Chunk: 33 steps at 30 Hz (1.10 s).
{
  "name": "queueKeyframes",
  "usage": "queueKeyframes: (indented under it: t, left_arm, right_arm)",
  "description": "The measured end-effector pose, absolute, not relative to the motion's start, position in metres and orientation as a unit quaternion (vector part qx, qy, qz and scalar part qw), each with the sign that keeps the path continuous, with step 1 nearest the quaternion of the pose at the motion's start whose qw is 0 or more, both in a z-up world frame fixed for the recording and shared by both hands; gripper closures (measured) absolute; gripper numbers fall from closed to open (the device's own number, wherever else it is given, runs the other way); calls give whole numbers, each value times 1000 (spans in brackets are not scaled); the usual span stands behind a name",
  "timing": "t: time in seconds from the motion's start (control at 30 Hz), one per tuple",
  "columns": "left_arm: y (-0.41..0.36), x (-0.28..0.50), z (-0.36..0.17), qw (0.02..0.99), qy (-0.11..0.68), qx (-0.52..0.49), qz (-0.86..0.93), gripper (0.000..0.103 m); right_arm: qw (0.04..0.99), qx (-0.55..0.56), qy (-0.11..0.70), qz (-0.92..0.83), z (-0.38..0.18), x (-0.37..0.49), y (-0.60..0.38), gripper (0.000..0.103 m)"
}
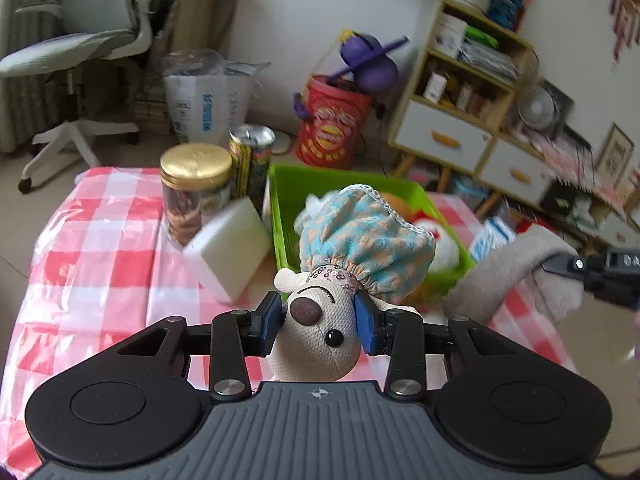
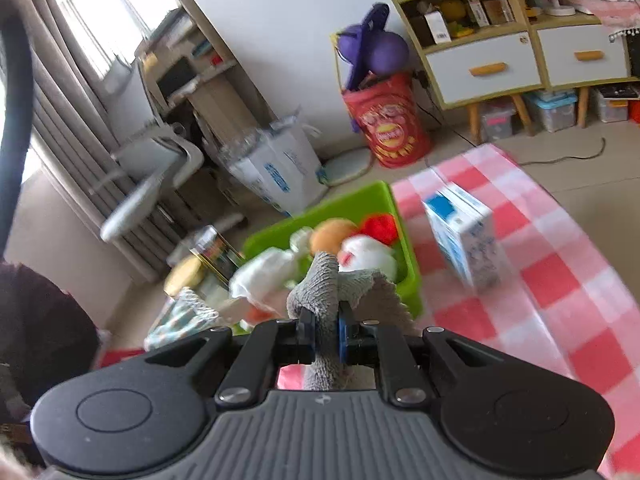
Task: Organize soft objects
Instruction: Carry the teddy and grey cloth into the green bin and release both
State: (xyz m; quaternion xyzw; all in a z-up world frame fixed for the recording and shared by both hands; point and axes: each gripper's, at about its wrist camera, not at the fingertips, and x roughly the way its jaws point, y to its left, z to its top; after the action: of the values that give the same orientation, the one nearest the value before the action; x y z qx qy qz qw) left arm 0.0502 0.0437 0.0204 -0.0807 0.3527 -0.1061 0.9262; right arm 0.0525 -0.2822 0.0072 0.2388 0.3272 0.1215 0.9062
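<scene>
My left gripper (image 1: 320, 326) is shut on the head of a cream plush mouse doll (image 1: 320, 344) in a blue and orange patterned dress (image 1: 368, 244), held above the near edge of a green bin (image 1: 280, 200). My right gripper (image 2: 325, 330) is shut on a grey towel (image 2: 324, 280), which also shows at the right of the left wrist view (image 1: 512, 268). The green bin (image 2: 368, 200) holds several soft toys, among them an orange one (image 2: 332, 232), a red one (image 2: 380, 226) and a white one (image 2: 368, 256). The doll's dress shows at the lower left of the right wrist view (image 2: 180, 316).
On the red and white checked tablecloth (image 1: 100, 248) stand a gold-lidded jar (image 1: 196, 192), a drinks can (image 1: 252, 160), a white sponge block (image 1: 228, 248) and a blue and white carton (image 2: 464, 236). A red bucket (image 1: 332, 124), an office chair (image 1: 80, 40) and a shelf unit (image 1: 460, 80) stand beyond.
</scene>
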Motion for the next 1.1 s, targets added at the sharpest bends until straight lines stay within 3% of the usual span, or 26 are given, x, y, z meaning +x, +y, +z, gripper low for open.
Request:
queueKeyframes:
  t: [0.4, 0.7, 1.1]
  left_arm:
    - [23, 109, 41, 937, 329, -80, -91, 63]
    - [-3, 178, 17, 933, 348, -49, -79, 63]
    - [-30, 235, -26, 924, 375, 17, -76, 63]
  right_arm:
    - [908, 301, 230, 180, 22, 84, -263, 103]
    - [880, 343, 282, 165, -33, 141, -247, 103]
    - [885, 283, 339, 145, -74, 183, -219, 103]
